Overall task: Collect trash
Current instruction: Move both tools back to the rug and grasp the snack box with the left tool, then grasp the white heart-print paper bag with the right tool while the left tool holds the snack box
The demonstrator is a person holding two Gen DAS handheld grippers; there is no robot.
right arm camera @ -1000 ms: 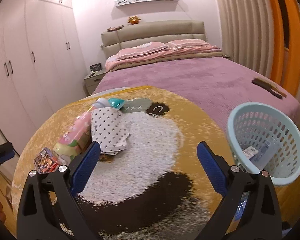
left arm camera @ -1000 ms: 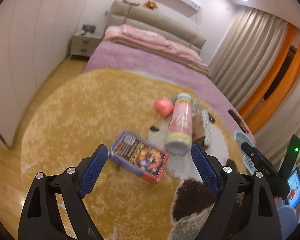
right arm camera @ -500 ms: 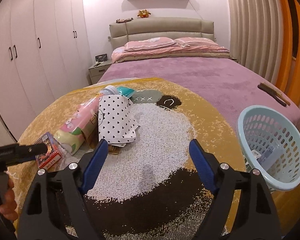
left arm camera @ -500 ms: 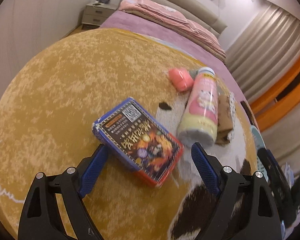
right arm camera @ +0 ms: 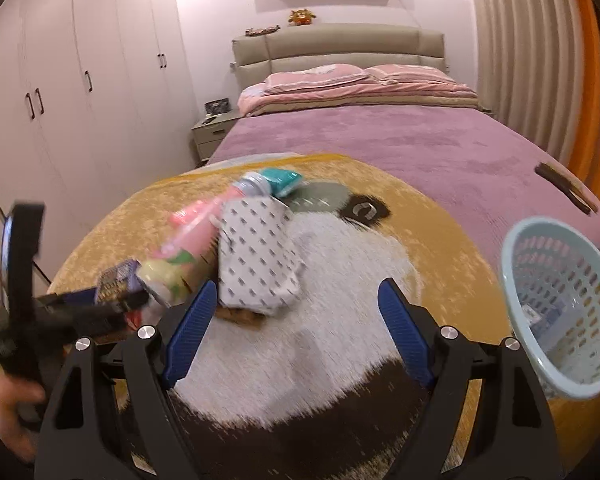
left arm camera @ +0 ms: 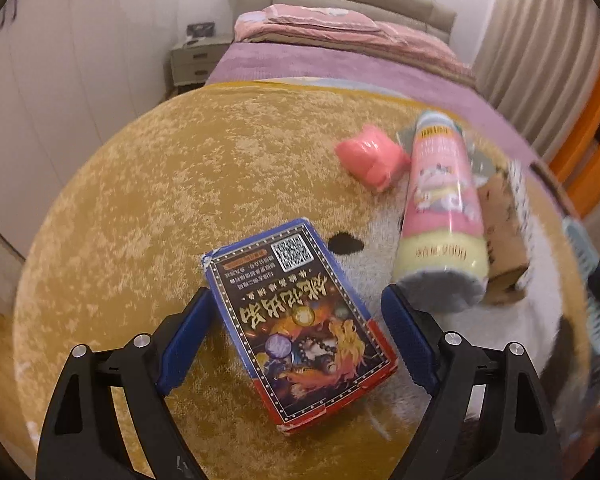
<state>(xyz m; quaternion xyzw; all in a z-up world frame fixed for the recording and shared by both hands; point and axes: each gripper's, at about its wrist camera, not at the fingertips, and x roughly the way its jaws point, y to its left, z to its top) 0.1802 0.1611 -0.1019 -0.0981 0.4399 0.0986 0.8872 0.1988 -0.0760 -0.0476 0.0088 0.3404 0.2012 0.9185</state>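
My left gripper (left arm camera: 296,332) stands wide, its blue pads straddling the flat blue-and-red printed cardboard box (left arm camera: 298,322) at lower centre on the round yellow rug (left arm camera: 140,184). It has closed in since half a second ago. The box's long axis runs upper left to lower right. My right gripper (right arm camera: 296,334) also gapes, holding nothing.

printed card box (left arm camera: 300,320): blue-edged, red end, flat and skewed on the yellow rug | pink-and-yellow canister (left arm camera: 440,216): on its side, just right of the box | pink wad (left arm camera: 370,158): beside the canister's far end | dotted paper bag (right arm camera: 258,258): lying against the canister | pale blue basket (right arm camera: 556,304): tilted, scraps inside, at the rug's right edge
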